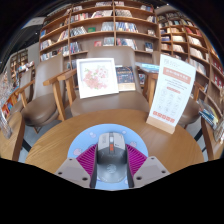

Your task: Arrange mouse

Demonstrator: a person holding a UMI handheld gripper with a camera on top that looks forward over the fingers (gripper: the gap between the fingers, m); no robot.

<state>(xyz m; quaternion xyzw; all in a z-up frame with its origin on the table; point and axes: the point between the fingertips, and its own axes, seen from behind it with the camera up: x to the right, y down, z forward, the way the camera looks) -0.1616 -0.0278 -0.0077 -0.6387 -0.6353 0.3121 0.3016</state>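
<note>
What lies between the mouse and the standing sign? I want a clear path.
In the gripper view, only bare wooden table separates the mouse, held in the gripper, from the sign.

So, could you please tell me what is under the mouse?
A round light-blue mat lies under the mouse, on the wooden table. The gripper grips the mouse; the mat's middle is covered.

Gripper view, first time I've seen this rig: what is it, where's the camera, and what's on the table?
No robot arm here: a person carries a hand-held gripper. The camera rides on it, looking forward along its two jaws, whose pink pads frame a grey mouse. The mouse lies on a light blue mat on a round wooden table; whether the jaws press it I cannot tell. Beyond stand a picture card, a printed sign, chairs and bookshelves.
</note>
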